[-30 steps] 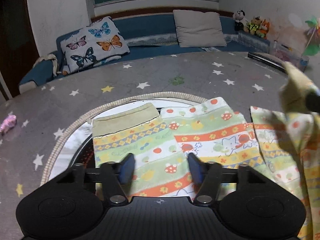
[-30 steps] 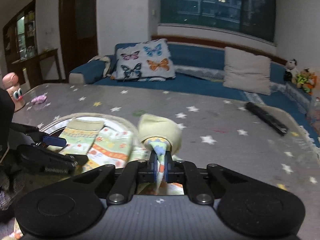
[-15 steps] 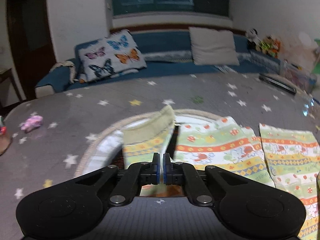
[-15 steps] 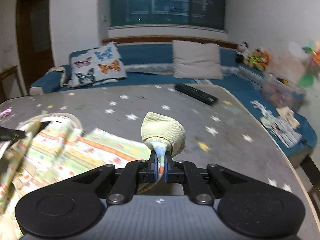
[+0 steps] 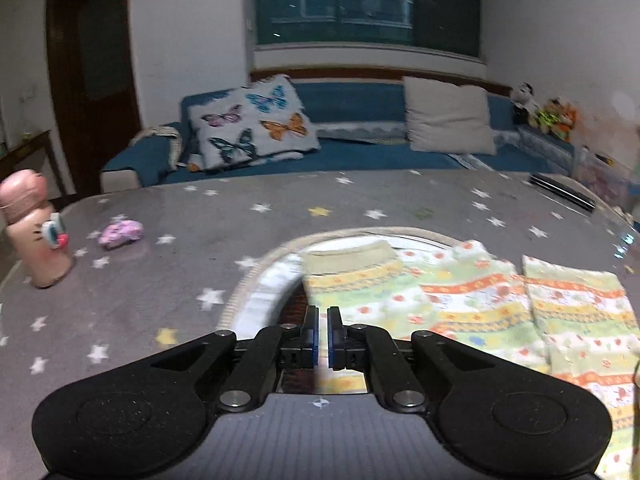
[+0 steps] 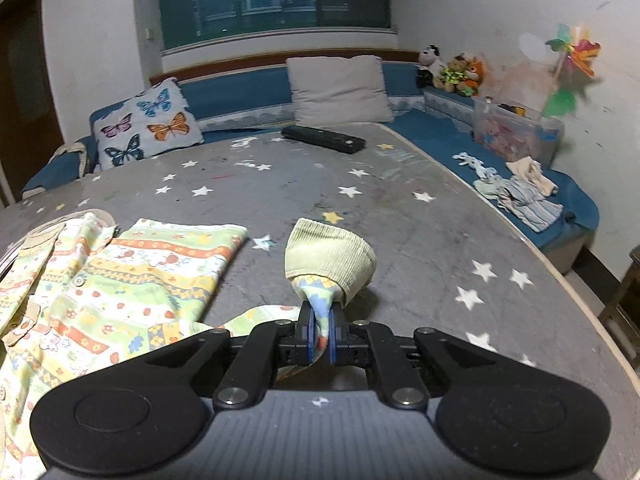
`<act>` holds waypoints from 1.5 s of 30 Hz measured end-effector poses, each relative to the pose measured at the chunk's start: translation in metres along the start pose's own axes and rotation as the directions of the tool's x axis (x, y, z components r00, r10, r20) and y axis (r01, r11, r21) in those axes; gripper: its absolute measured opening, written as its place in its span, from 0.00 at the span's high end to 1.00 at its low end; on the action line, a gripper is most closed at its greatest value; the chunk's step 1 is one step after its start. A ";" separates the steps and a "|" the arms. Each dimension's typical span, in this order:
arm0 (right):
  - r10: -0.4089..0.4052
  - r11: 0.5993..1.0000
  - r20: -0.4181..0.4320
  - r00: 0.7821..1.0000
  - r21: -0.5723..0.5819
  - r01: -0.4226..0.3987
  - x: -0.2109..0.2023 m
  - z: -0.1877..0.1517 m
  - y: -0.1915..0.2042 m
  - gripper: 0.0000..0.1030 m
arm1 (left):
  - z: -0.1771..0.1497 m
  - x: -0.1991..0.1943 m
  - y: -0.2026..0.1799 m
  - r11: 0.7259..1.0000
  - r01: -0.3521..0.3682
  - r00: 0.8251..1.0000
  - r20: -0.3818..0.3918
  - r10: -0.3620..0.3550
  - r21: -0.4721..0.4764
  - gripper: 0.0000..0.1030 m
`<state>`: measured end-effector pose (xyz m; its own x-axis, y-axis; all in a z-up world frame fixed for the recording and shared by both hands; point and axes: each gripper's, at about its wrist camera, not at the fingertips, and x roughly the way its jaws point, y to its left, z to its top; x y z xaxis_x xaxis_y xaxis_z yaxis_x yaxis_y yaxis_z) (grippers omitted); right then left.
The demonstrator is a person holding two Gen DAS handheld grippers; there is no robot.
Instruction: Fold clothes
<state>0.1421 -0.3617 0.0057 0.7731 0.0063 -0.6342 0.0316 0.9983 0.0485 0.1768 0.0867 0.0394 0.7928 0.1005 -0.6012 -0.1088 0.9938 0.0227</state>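
A child's garment (image 5: 460, 304) with green, orange and yellow stripes lies spread on the grey star-print table, partly over a round mat (image 5: 256, 280). Its beige-cuffed left sleeve (image 5: 352, 276) lies flat just ahead of my left gripper (image 5: 323, 332). That gripper is shut to a thin slit, and I see nothing between its pads. My right gripper (image 6: 320, 336) is shut on the other sleeve, just behind its beige ribbed cuff (image 6: 328, 260). The cuff stands up above the fingers, and the garment's body (image 6: 120, 272) stretches away to the left.
A pink bottle (image 5: 32, 228) and a small pink toy (image 5: 120, 232) sit at the table's left. A black remote (image 6: 323, 139) lies at the far side. The table's curved edge (image 6: 560, 276) runs on the right, with a blue sofa and loose clothes (image 6: 516, 196) beyond.
My left gripper went from open to shut, briefly raised the left sleeve, and that sleeve now lies flat. My right gripper swung right with the cuff, away from the garment's body.
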 end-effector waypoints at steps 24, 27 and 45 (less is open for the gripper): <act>-0.085 0.996 0.012 0.996 0.031 0.084 -0.017 -0.012 -0.023 0.85 | 0.007 0.083 -0.055 0.993 0.004 0.997 -0.083 0.006 0.116 0.98; -0.100 0.994 0.019 0.995 0.040 0.100 -0.023 -0.013 -0.027 0.83 | 0.005 0.063 -0.037 0.996 -0.027 0.999 -0.042 0.030 0.082 0.98; -0.190 0.973 -0.004 0.982 0.129 0.189 -0.053 -0.043 -0.055 0.60 | -0.059 -0.064 0.081 0.953 -0.213 0.973 0.043 0.227 -0.216 0.99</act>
<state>0.0718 -0.4142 0.0036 0.7503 -0.1835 -0.6351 0.2586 0.9656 0.0265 0.0818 0.1583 0.0332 0.7722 0.3254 -0.5457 -0.4019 0.9154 -0.0229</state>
